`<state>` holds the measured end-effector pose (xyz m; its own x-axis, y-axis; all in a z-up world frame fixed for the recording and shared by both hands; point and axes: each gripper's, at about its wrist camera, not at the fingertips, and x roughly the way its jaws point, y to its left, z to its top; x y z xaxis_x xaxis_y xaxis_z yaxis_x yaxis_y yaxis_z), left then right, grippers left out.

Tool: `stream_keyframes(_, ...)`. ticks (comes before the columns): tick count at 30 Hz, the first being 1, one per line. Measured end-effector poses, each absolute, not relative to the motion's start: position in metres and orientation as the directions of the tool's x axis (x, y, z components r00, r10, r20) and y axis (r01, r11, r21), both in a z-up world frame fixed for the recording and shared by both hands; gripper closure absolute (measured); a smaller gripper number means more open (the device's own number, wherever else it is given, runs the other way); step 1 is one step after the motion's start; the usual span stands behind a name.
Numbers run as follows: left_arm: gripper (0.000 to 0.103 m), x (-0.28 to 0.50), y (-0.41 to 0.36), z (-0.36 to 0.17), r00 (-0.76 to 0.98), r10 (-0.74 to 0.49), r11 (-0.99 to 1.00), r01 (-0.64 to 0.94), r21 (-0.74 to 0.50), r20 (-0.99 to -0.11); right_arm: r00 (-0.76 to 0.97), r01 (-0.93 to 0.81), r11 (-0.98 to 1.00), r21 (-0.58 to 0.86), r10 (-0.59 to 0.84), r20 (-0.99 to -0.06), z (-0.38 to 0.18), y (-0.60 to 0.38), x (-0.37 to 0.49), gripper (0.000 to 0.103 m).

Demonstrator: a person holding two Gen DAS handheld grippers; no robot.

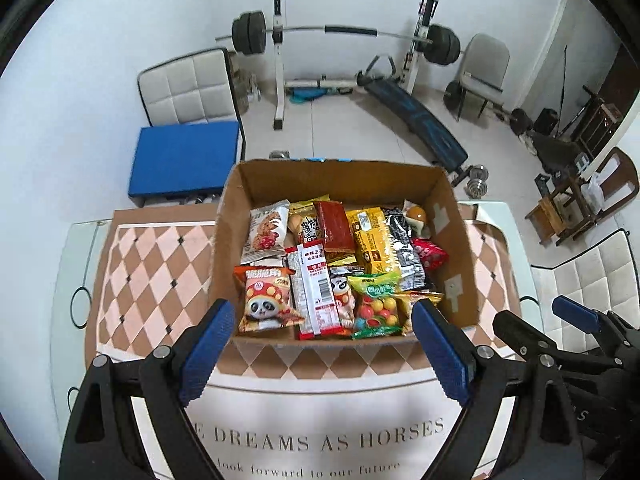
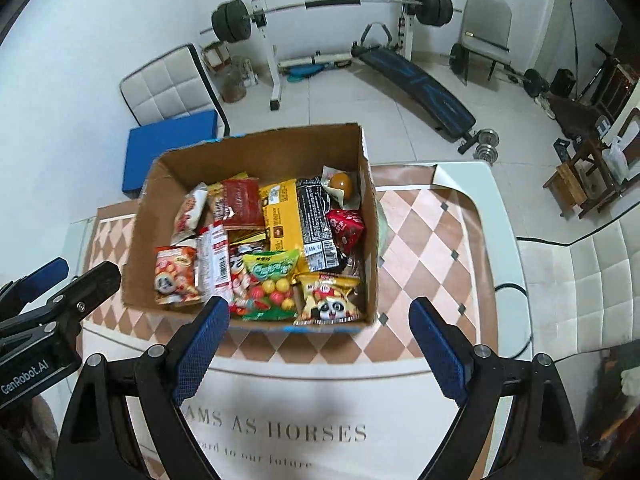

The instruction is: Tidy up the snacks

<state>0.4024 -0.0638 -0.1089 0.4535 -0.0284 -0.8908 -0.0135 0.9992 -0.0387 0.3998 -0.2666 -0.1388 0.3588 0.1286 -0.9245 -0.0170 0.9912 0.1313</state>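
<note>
An open cardboard box [image 1: 340, 180] [image 2: 256, 152] stands on the table, packed with several snack packets. Among them are an orange panda bag [image 1: 266, 300] [image 2: 176, 276], a green bag of coloured candy balls [image 1: 376, 304] [image 2: 272, 284], a yellow packet [image 1: 370, 240] [image 2: 282, 220] and a black packet [image 1: 404, 248] [image 2: 316, 216]. My left gripper [image 1: 320, 356] hovers open above the box's near edge, nothing between its blue pads. My right gripper [image 2: 318, 352] is open and empty too, just to the right of the left one. Each gripper shows at the edge of the other's view.
A checked tablecloth [image 1: 152, 264] [image 2: 432, 240] with printed lettering covers the table. A blue cushioned chair [image 1: 184, 160] stands behind the box and a white chair [image 2: 576, 280] at the right. A barbell rack [image 1: 280, 40], weight bench and dumbbells occupy the floor beyond.
</note>
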Motion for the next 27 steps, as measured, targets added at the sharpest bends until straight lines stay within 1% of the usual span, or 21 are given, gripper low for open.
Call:
stream_keyframes(6,0.012,0.348,-0.064,-0.072,0.516,-0.026,0.999,-0.014,-0.039,-0.856,0.431,-0.041,0.986,0.161,0.163,-0.888,-0.090,-0.272,0.345,0.010)
stream_keyframes(14,0.012,0.293,-0.065,-0.041,0.566,-0.015,0.999,-0.020,-0.032,-0.824,0.507,-0.060,0.982,0.179,0.185,-0.842,-0.033,-0.282,0.278,0.010)
stream_keyframes(19,0.012,0.267,-0.071,-0.022,0.604,0.004,1.000,-0.008,-0.001,-0.797,0.544,-0.068,0.983,0.169,0.179,-0.820,-0.006,-0.288,0.245,0.009)
stream_keyframes(27,0.012,0.240,-0.078,-0.001,0.631,-0.010,1.000,0.000,-0.012,-0.776,0.582,-0.092,0.988,0.120,0.152,-0.799,0.022,-0.289,0.213,0.010)
